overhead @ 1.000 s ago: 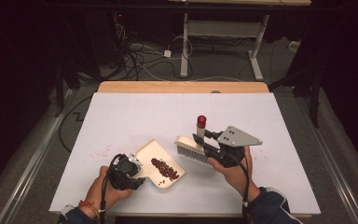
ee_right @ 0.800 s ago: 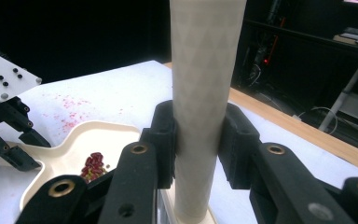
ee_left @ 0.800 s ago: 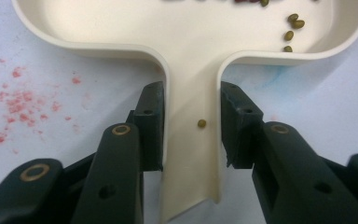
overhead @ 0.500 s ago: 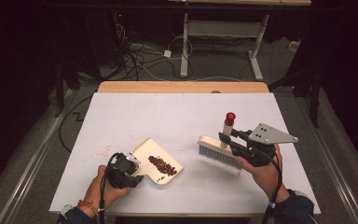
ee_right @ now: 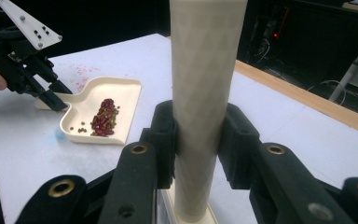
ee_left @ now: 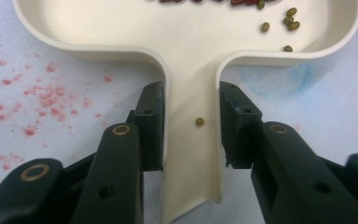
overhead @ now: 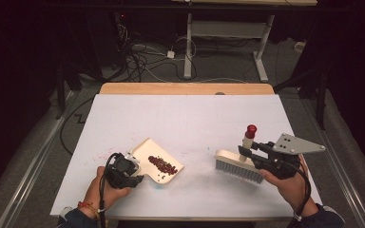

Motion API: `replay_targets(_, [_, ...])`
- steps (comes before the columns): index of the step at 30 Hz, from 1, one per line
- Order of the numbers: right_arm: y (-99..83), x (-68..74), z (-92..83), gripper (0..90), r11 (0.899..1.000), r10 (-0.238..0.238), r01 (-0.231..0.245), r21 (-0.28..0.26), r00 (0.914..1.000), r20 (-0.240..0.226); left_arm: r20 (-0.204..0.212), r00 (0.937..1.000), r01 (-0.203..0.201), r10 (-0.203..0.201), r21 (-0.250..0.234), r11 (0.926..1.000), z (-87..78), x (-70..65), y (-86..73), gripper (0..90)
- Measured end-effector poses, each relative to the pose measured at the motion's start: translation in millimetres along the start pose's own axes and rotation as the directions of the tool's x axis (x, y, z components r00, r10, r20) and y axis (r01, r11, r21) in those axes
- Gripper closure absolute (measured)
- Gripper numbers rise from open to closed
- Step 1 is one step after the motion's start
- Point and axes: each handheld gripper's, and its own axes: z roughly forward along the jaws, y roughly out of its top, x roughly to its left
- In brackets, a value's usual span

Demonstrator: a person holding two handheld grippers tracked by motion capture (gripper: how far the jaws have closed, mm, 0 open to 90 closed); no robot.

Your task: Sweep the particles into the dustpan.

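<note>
— At lower left of the high view, our left gripper (overhead: 134, 176) is clamped on the dustpan (overhead: 158, 161) handle; the beans (overhead: 162, 165) lie in it, up-right of the jaws.

— And our right gripper (overhead: 248, 153) pinches the upright brush (overhead: 239, 164) handle at lower right, moved farther right than before, well apart from the pan.

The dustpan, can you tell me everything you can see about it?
The dustpan is cream, smooth like plastic, with a raised rim and a flat handle. It lies flat on the white table. Dark red beans and a few small green ones sit inside. The left tongs squeeze its handle from both sides.
</note>
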Motion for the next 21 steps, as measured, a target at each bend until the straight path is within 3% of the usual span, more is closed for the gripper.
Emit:
replay_targets(8, [-8.7, -12.6, -20.7, 69.8, 0.999, 0.026, -0.025, 0.020, 0.9989, -0.040, -0.015, 0.9997, 0.021, -0.021, -0.005, 0.9998, 0.0, 4.4, -0.8, 63.5])
replay_targets(13, [-13.1, -16.7, -22.1, 69.7, 0.998, 0.041, -0.036, 0.056, 0.9965, -0.073, -0.029, 0.9985, 0.046, -0.046, -0.021, 0.9987, -1.4, 10.5, -1.5, 63.6])
replay_targets(18, [-12.6, -17.7, -17.6, 69.6, 0.996, 0.042, -0.031, 0.089, 0.9900, -0.135, -0.049, 0.9953, 0.081, -0.083, -0.043, 0.9958, -2.6, 17.1, -4.0, 63.6])
replay_targets(21, [-13.7, -17.2, -13.8, 69.6, 0.994, 0.052, -0.034, 0.100, 0.9800, -0.192, -0.058, 0.9939, 0.092, -0.094, -0.042, 0.9949, -5.4, 23.1, -4.9, 63.6])
